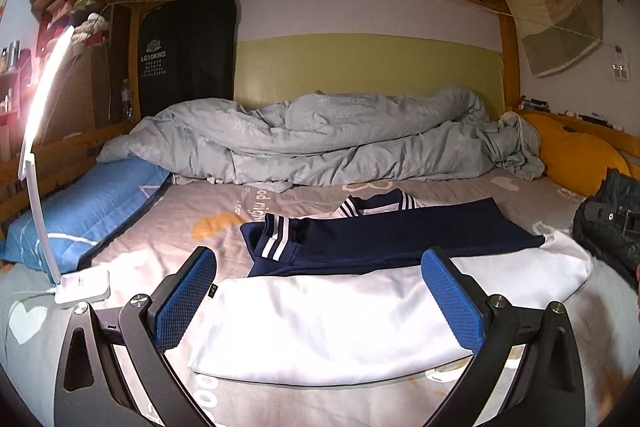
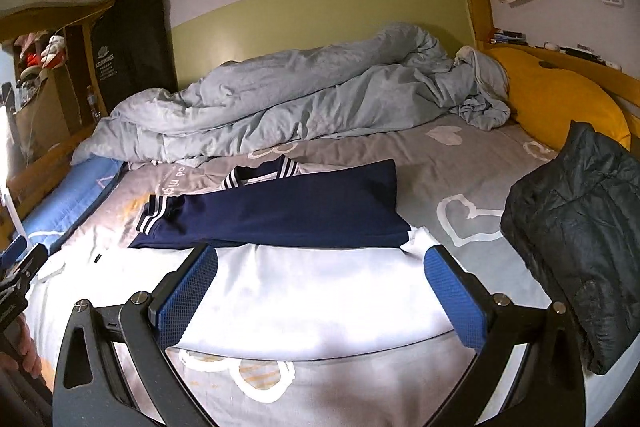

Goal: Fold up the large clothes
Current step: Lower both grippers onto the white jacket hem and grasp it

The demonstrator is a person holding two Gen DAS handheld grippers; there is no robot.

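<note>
Left wrist view: the left gripper [image 1: 320, 291] has its jaws spread wide with nothing between them, and its blue pads [image 1: 186, 299] sit at 7 and 5 o'clock of the frame. The white garment [image 1: 340, 323] lies flat on the grey bedsheet [image 1: 168, 223] at 6 o'clock, spanning the gap between the jaws, with its near hem toward the camera. The navy sleeve [image 1: 384, 231], with white-striped cuff, lies across the garment's far part near frame centre, the cuff pointing toward 9 o'clock. A lit white desk lamp [image 1: 40, 163] stands on the sheet at 9 o'clock, its base just beside the left jaw. A blue pillow [image 1: 84, 207] lies beyond the lamp, at 9 o'clock. A crumpled grey duvet [image 1: 320, 139] runs across the bed from 10 to 2 o'clock. A yellow cushion [image 1: 576, 151] sits at 3 o'clock, and a dark jacket [image 1: 600, 227] lies near the right edge of the frame. Right wrist view: the right gripper [image 2: 320, 287] is likewise spread wide and empty, pads at 7 and 5 o'clock. The white garment [image 2: 304, 295] lies on the bedsheet at 6 o'clock between the jaws, and the navy sleeve [image 2: 288, 215] crosses it just beyond the fingertips. The dark jacket [image 2: 576, 227] lies at 3 o'clock, well apart from the garment. The duvet [image 2: 280, 107] fills 10 to 1 o'clock. Part of the left gripper [image 2: 18, 267] shows at 9 o'clock.
</note>
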